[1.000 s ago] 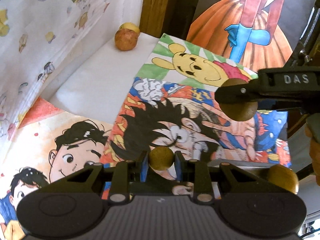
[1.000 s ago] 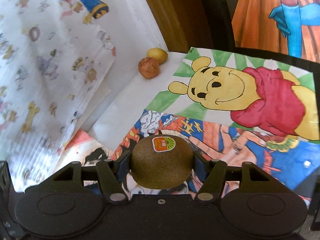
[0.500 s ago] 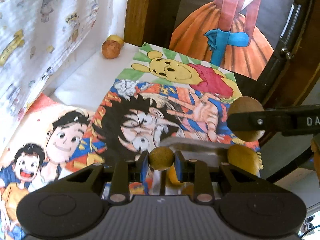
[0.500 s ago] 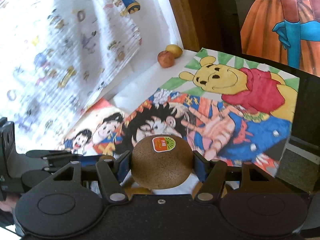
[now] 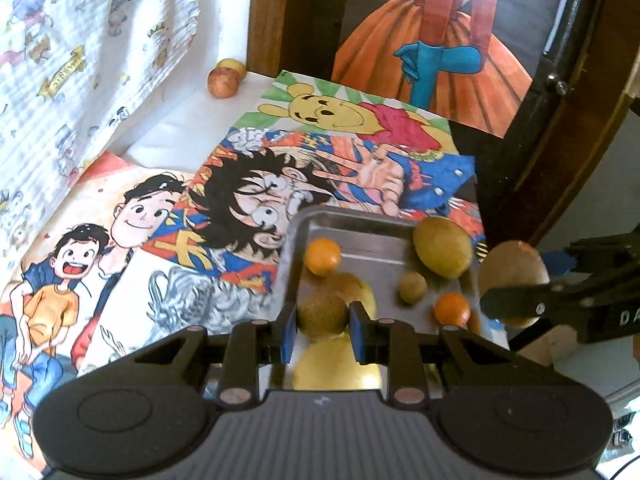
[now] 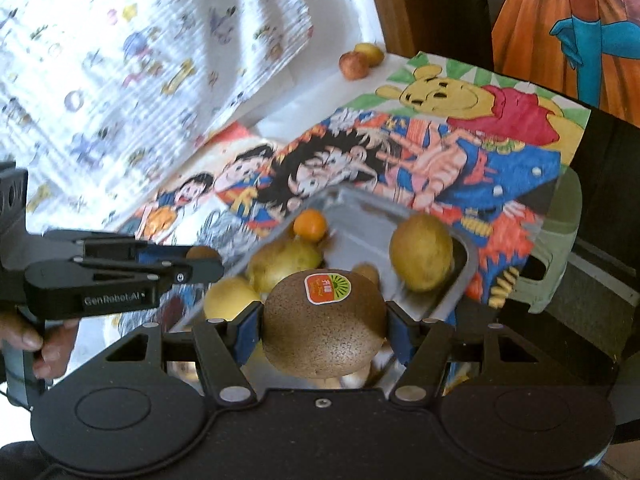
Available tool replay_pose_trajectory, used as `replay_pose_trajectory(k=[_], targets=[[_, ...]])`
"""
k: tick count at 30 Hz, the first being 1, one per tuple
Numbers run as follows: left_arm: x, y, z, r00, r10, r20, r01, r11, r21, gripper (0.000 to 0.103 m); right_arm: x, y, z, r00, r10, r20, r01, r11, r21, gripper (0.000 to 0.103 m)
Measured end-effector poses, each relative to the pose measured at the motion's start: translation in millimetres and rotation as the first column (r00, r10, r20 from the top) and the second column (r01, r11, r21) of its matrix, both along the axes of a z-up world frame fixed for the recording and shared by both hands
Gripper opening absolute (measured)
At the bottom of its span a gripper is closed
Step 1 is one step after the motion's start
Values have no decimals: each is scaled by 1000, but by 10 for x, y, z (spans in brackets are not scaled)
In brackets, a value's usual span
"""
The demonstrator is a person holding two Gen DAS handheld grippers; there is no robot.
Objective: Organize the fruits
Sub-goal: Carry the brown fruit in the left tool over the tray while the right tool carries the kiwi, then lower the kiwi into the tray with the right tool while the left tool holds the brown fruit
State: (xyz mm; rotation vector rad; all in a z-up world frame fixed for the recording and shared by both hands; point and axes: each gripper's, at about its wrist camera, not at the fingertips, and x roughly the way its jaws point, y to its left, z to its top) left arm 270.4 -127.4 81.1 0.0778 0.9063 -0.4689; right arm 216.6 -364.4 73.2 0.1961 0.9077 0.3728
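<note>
Left tongs [image 5: 323,316] clamp a small brown fruit [image 5: 322,313]; right tongs [image 6: 323,330] grip a stickered kiwi [image 6: 324,322]. Both hang above the metal tray [image 5: 360,222] of fruit on the counter [image 5: 168,136].

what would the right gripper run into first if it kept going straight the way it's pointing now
Most likely the metal tray and the fruit in it. The right gripper, shut on a stickered kiwi, points down over the tray, with a yellow-green fruit beyond it. Depth is unclear.
</note>
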Motion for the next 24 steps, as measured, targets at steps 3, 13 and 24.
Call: replay_pose_trajectory(k=[3, 13, 24], targets=[[-134, -35, 10, 1000, -30, 4, 30, 1000, -3, 30, -129, -8, -37, 1000, 23, -10, -24, 1000, -15, 66], [-434, -182, -83, 985, -171, -2, 171, 985, 26, 30, -487, 57, -154, 991, 130, -30, -132, 989, -74, 66], [-791, -329, -256, 932, -362, -6, 360, 926, 113, 30, -532, -14, -231, 994, 106, -38, -108, 991, -77, 66]])
